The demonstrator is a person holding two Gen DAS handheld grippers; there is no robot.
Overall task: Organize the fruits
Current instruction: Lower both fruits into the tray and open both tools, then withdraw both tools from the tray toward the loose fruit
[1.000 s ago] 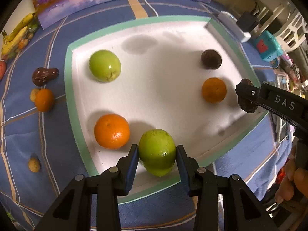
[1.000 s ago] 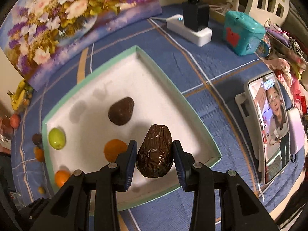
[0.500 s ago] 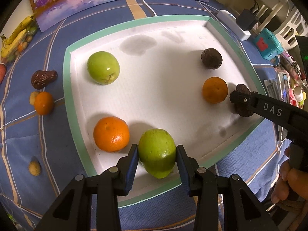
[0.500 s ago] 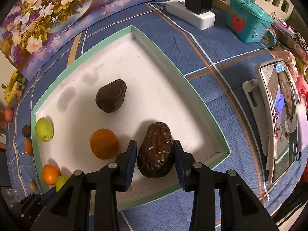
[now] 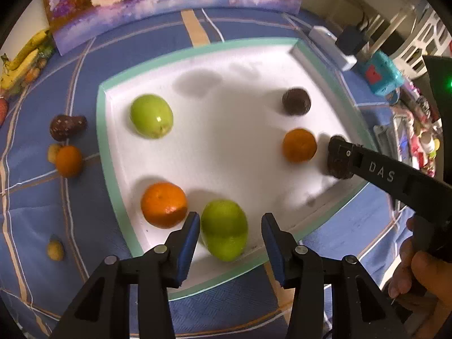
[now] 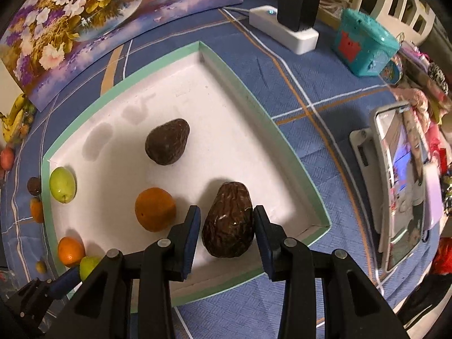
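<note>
Blue plaid cloth (image 5: pixel 34 203) bears a white tray (image 5: pixel 107 152); left gripper (image 5: pixel 230 231) jaws opening around green apple (image 5: pixel 224 230), right gripper (image 6: pixel 226 226) clasps avocado (image 6: pixel 228 223).

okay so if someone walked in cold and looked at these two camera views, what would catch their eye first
Most striking is the white tray with a mint-green rim on the blue cloth, dotted with green, orange and dark brown fruit. At its near edge the left gripper is opening around a green apple, a gap showing on one side. The right gripper pinches a wrinkled dark avocado near the tray's corner.
</note>
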